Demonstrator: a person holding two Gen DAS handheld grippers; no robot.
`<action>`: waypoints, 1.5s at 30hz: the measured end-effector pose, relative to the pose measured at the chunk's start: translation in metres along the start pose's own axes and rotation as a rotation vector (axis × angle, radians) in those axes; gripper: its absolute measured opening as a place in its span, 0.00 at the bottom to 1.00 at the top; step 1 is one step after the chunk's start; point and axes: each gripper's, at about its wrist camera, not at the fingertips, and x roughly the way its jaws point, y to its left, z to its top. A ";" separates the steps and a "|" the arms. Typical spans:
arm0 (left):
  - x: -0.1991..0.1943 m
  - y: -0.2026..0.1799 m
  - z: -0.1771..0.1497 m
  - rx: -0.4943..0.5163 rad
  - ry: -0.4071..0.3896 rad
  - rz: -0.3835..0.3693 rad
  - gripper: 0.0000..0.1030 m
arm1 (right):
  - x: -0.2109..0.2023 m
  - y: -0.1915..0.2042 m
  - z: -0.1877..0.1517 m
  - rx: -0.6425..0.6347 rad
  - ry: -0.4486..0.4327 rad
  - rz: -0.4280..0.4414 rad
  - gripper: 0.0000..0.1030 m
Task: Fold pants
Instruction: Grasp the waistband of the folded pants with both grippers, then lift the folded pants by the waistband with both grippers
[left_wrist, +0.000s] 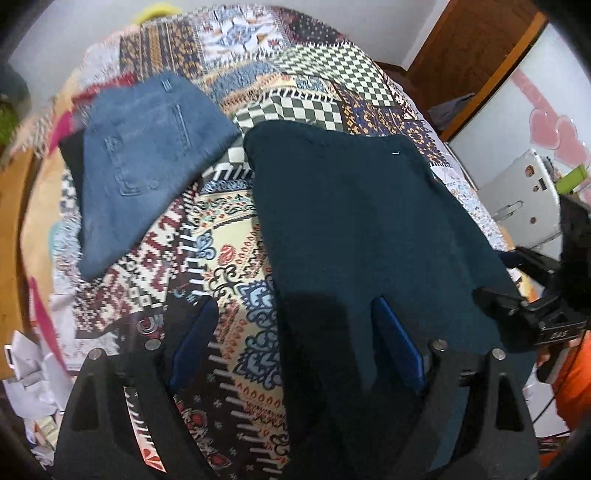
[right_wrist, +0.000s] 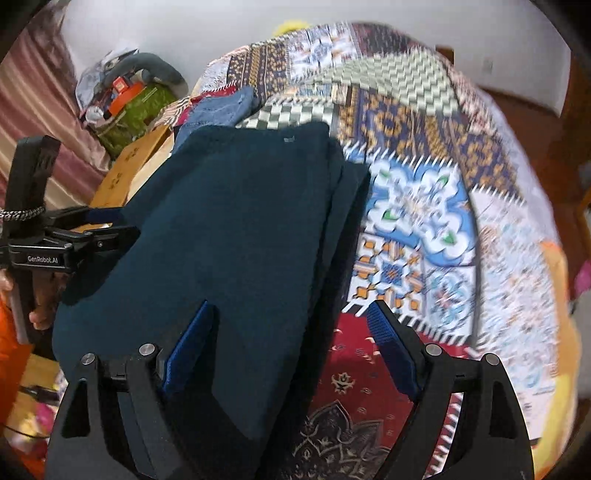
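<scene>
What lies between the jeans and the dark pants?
Only bare patterned blanket, seen in the left wrist view, separates the jeans from the dark pants.

Patchwork-patterned bedspread (left_wrist: 303, 110) covering bed; folded blue jeans (left_wrist: 147, 158) lying flat; cardboard box (right_wrist: 129, 166) beside bed.

Patchwork-covered bed (left_wrist: 314, 66) under folded teal pants (left_wrist: 369, 221), folded jeans (left_wrist: 147, 158).

blurred: blanket (right_wrist: 517, 258) far edge | hidden: black garment (left_wrist: 72, 155) under jeans (left_wrist: 147, 155)
</scene>
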 end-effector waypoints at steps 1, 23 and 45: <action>0.003 0.000 0.002 -0.004 0.012 -0.010 0.85 | 0.003 0.000 0.001 -0.001 0.008 0.012 0.81; 0.023 -0.019 0.027 -0.002 0.056 -0.177 0.49 | 0.018 -0.001 0.023 0.011 0.034 0.116 0.32; -0.171 0.024 0.025 0.007 -0.470 -0.012 0.30 | -0.055 0.114 0.103 -0.250 -0.335 0.056 0.25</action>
